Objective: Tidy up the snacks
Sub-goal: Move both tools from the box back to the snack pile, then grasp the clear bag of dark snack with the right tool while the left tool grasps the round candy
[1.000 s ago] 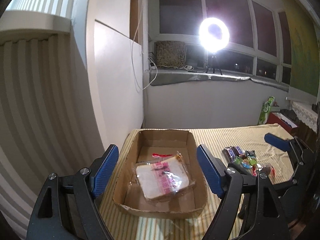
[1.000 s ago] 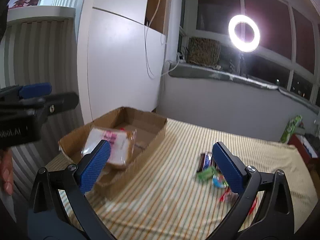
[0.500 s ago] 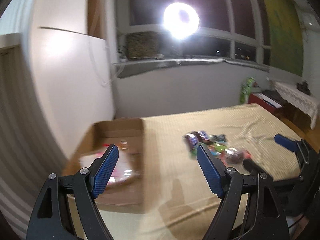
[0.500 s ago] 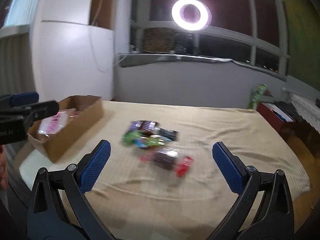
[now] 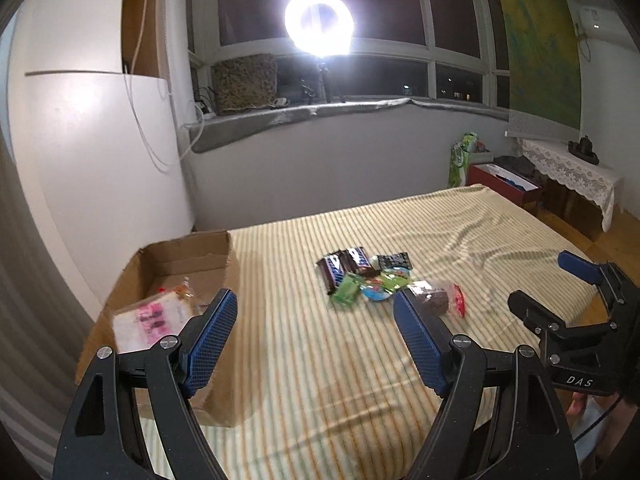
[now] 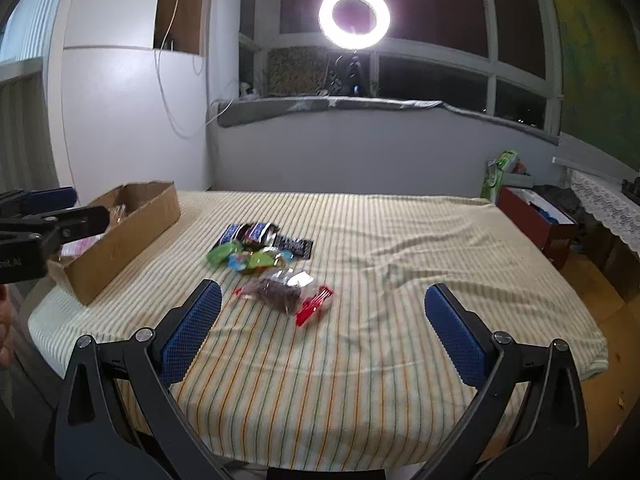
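Note:
A pile of snacks [image 5: 368, 276] lies mid-table: dark chocolate bars [image 5: 346, 264], green packets [image 5: 346, 290] and a clear bag with a brown cake and red edge [image 5: 438, 300]. The pile also shows in the right wrist view [image 6: 264, 256]. A cardboard box [image 5: 180, 256] at the left holds a pink-printed white packet [image 5: 148, 320]. My left gripper [image 5: 314, 336] is open and empty, above the table between box and pile. My right gripper [image 6: 320, 324] is open and empty, near the front edge, just short of the cake bag [image 6: 284, 292].
The table carries a striped yellow cloth [image 6: 400, 248] with wrinkles at the right. A white cabinet [image 5: 100, 160] stands behind the box. A ring light [image 6: 354, 16] shines on the windowsill. A red box [image 6: 536, 216] and a lace-covered stand sit at the right.
Both grippers have swung from the box to the right, toward the snack pile. The box has moved to the left of both views. Both stay open and empty.

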### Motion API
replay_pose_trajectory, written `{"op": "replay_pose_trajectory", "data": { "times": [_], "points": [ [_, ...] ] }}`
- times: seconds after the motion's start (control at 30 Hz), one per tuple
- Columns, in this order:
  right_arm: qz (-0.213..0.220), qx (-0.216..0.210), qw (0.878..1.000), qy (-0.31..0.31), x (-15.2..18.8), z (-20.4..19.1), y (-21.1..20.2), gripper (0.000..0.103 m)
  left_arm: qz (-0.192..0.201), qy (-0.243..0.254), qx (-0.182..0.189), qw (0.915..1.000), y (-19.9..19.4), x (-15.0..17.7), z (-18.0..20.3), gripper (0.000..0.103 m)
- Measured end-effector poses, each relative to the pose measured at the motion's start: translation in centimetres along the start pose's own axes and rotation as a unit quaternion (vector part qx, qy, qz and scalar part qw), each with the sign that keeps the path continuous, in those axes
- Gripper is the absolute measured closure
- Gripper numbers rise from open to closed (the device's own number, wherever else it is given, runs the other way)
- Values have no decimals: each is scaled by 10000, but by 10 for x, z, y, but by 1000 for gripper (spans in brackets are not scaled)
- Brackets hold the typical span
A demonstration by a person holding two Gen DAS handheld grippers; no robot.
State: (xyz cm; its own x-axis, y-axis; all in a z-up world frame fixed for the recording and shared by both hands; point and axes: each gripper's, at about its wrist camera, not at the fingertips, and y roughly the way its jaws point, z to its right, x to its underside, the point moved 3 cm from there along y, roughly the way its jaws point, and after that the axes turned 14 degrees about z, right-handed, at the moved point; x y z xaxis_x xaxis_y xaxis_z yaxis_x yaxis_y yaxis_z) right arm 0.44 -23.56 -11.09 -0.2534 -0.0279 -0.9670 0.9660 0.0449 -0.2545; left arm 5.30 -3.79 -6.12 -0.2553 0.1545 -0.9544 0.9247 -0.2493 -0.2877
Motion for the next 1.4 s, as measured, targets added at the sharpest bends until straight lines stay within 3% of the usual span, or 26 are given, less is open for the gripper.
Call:
{"op": "replay_pose_trajectory", "data": {
  "times": [0.3, 0.53, 0.7, 0.83, 0.9, 0.93, 1.0, 1.13, 1.2, 1.23, 1.3, 1.4],
  "points": [
    [-370, -340, 9983, -289, 21, -4, 25, 0, -456, -137, 280, 9985, 38, 23, 21, 23],
    [-596, -949, 9914, -679, 23, -12, 66, 0, -1040, -550, 690, 9907, 108, 40, 25, 23],
    [-824, -1872, 9740, -973, 15, -5, 88, 0, -1424, -906, 1266, 9775, 139, 45, 29, 23],
    [-1130, -2389, 9545, -1379, 16, -2, 100, 0, -1474, -635, 1425, 9767, 144, 49, 34, 23],
    [-1218, -2768, 9380, -1693, 18, -5, 108, 1, -1510, -562, 1522, 9751, 146, 51, 35, 25],
    [-1289, -2850, 9324, -1812, 20, -7, 113, 4, -1524, -567, 1592, 9738, 148, 52, 35, 26],
    [-1451, -2901, 9248, -1988, 23, -9, 125, 20, -1566, -683, 1680, 9709, 155, 51, 31, 30],
    [-1582, -3154, 9113, -2123, 27, -20, 139, 25, -1613, -749, 1711, 9691, 167, 47, 26, 42],
    [-1690, -3292, 9038, -2150, 31, -30, 141, 49, -1628, -744, 1748, 9682, 170, 47, 27, 46],
    [-1717, -3345, 9014, -2147, 33, -34, 139, 55, -1640, -752, 1789, 9672, 171, 47, 28, 48],
    [-1735, -3334, 9011, -2161, 37, -38, 136, 60, -1674, -758, 1844, 9655, 173, 48, 29, 66],
    [-1728, -3199, 9081, -2079, 39, -32, 126, 61, -1688, -714, 1927, 9640, 171, 50, 31, 68]
  ]
}}
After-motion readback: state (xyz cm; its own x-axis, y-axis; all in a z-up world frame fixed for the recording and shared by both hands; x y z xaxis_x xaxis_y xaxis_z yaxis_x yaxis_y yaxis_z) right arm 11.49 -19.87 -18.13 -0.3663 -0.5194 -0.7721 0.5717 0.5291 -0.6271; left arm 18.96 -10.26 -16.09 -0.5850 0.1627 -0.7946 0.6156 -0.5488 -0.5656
